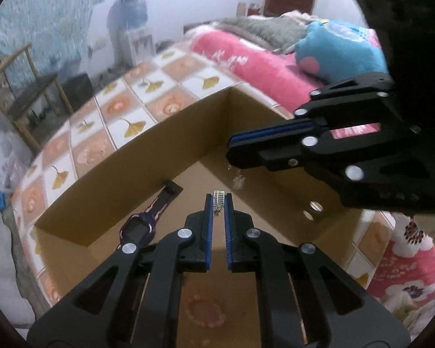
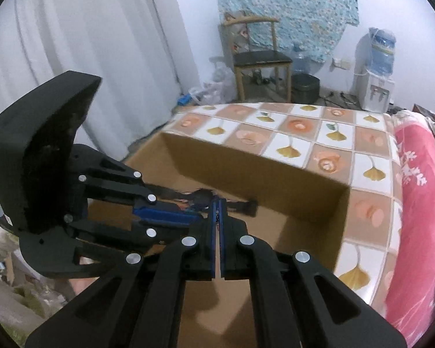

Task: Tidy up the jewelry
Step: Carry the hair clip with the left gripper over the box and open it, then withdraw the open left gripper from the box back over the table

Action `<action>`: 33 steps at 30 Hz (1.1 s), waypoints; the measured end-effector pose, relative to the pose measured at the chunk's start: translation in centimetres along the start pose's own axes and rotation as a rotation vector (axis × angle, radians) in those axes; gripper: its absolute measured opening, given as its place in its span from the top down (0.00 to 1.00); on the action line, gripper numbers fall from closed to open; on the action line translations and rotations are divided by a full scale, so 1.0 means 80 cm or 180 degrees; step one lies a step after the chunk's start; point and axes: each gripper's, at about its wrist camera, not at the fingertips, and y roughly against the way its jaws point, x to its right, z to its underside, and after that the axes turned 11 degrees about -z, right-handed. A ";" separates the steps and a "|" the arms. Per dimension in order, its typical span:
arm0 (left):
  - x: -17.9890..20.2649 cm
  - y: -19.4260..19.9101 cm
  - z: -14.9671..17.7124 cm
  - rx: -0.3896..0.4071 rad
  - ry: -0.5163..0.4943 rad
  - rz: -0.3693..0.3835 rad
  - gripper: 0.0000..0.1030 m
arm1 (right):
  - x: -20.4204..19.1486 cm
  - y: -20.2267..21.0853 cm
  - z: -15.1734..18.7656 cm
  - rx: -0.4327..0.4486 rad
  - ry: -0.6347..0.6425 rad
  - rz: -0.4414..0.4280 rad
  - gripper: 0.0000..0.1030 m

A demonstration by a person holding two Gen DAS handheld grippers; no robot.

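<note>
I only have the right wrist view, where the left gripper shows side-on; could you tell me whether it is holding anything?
Observer: Yes. The left wrist view shows the left gripper pinching a small silver ladder-shaped charm at its tips.
Operator: Thank you. Is anything lying underneath it?
Observer: A pink bead bracelet lies on the brown floor beneath that gripper, apparently inside the cardboard box.
Operator: And what hangs from my own gripper?
Observer: The right gripper is shut, with a small pale piece dangling below its tips; it is too blurred to name.
</note>
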 end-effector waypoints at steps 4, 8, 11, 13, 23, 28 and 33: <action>-0.013 -0.036 -0.008 -0.0315 0.0217 0.0150 0.90 | 0.019 -0.010 -0.005 -0.0120 -0.0094 0.0140 0.97; -0.017 -0.040 0.001 -0.0317 0.0365 0.0179 0.66 | 0.030 0.004 0.000 -0.0030 -0.0209 0.0237 0.80; -0.019 -0.031 0.003 -0.0262 0.0401 0.0166 0.65 | 0.033 0.025 0.003 0.0086 -0.0253 0.0250 0.76; -0.023 -0.019 0.004 -0.0201 0.0442 0.0152 0.65 | 0.032 0.041 0.004 0.0174 -0.0275 0.0269 0.74; -0.030 0.102 0.051 0.0346 0.0517 -0.0066 0.38 | -0.015 0.128 0.038 0.0591 -0.0318 0.0269 0.49; -0.027 0.165 0.104 0.0653 0.0707 0.0051 0.24 | -0.063 0.160 0.087 0.0765 -0.0325 0.0105 0.40; -0.017 0.178 0.172 0.0512 0.0931 0.0400 0.18 | -0.097 0.157 0.139 0.0607 -0.0419 -0.0152 0.32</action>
